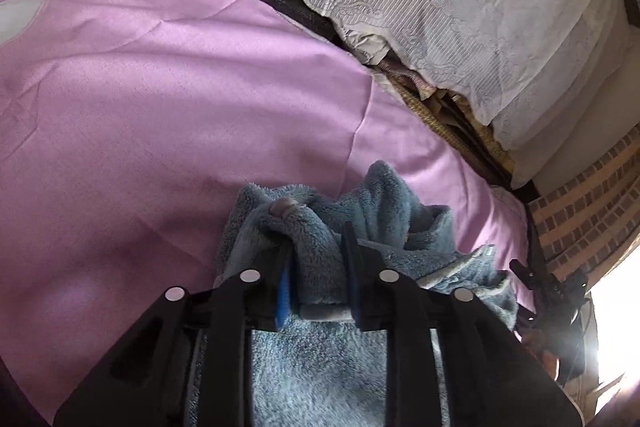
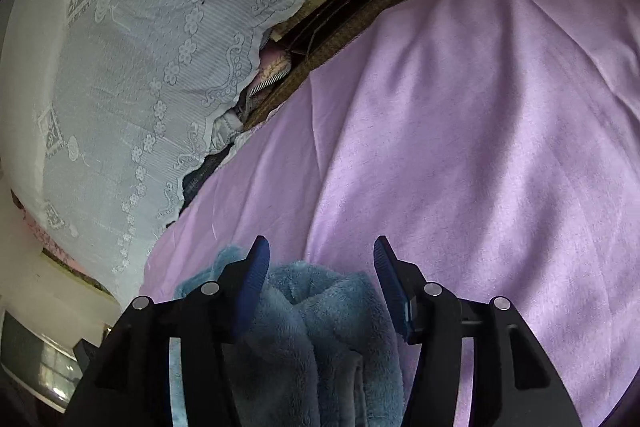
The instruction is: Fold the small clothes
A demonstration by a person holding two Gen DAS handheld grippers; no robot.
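Purple bed sheet [image 1: 160, 87] carries a bunched blue fleece garment [image 1: 320, 367]. Left hand-held gripper [image 1: 316, 259] pinches its fold; right hand-held gripper [image 2: 320, 267] straddles it, pads clear. Folding appears unfinished.

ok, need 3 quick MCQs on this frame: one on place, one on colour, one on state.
1. What does the fleece garment lie on?
A. purple sheet
B. brick floor
C. lace cover

2. What colour is the garment?
A. red
B. grey-blue
C. yellow

3. How do the jaws of the right gripper stand?
A. clamped flat together
B. apart, with fleece between them
C. out of view

Answers:
1 A: the purple sheet spreads under and around the fleece.
2 B: the pile reads grey-blue in both wrist views.
3 B: a wide gap shows between the blue pads, and the fleece bunches there without being pressed.
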